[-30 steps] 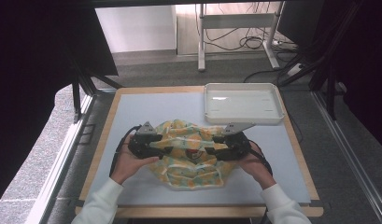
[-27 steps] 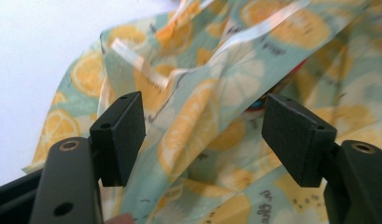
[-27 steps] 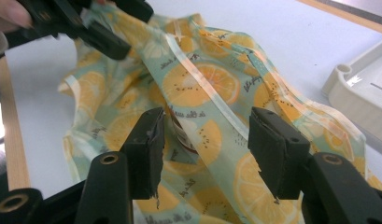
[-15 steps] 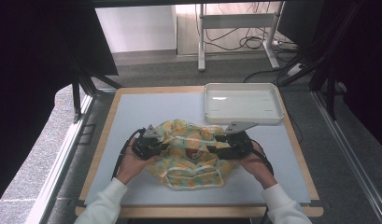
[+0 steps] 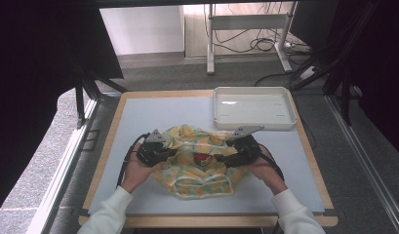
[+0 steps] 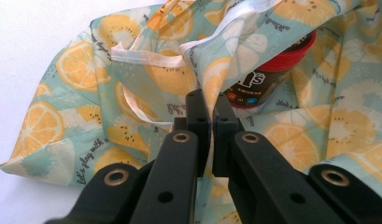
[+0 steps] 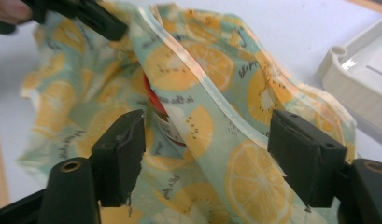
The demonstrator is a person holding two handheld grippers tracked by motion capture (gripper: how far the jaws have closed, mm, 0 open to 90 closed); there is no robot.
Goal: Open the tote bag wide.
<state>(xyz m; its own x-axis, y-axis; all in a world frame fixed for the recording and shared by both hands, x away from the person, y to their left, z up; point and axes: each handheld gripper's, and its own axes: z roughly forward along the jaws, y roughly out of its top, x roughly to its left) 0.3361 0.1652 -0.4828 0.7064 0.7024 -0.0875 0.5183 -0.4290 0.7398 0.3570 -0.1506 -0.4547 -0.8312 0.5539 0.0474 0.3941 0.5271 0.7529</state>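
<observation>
A cloth printed with orange slices lies crumpled on the table, with a red-lidded jar in its middle. The jar lies on its side, partly under a fold. My left gripper is shut on a fold of the cloth just in front of the jar, and sits at the cloth's left side. My right gripper stands open, with a white-hemmed flap of the cloth between its jaws, at the cloth's right side. The jar's red rim peeks from under that flap.
An empty white tray stands at the table's back right, and its corner is close to my right gripper. The pale mat is bare behind and left of the cloth. The table's wooden edge runs along the front.
Both grippers have drawn slightly toward the person and inward. The cloth has bunched up more around the jar.
</observation>
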